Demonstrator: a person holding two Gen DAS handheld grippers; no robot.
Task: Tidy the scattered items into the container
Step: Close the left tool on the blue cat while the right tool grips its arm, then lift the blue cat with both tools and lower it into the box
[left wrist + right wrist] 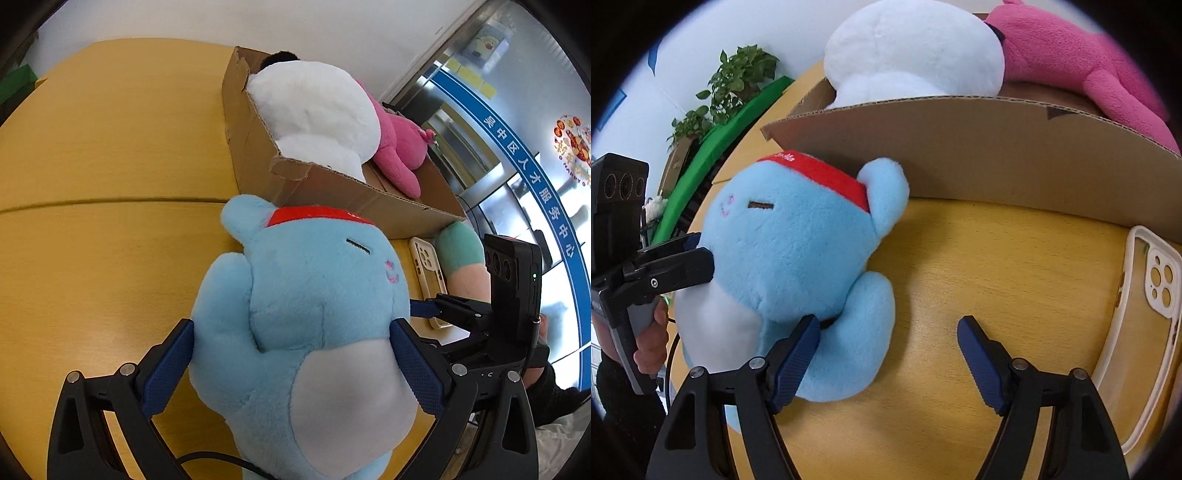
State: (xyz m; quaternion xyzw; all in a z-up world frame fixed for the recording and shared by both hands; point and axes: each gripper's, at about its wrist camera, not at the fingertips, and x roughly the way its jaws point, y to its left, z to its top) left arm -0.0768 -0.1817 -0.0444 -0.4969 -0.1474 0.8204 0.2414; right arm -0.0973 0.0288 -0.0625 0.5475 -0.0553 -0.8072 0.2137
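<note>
A light blue plush toy (303, 295) with a red headband lies on the wooden table (110, 147), just in front of the cardboard box (332, 192). My left gripper (291, 325) stands wide open astride its body, with both pads at the fur. In the right wrist view the same plush toy (798, 251) lies at the left, and the left gripper (696, 251) reaches it from the left edge. My right gripper (888, 321) is open over bare table, its left finger resting against the toy's arm. The box (960, 158) holds a white plush (912, 48) and a pink plush (1089, 55).
A cream phone case (1145, 314) lies on the table to the right of the right gripper, close to the box wall. A green and pale soft item (458, 243) sits beside the box corner. A potted plant (738, 81) and a green board (720, 147) stand beyond the table's far edge.
</note>
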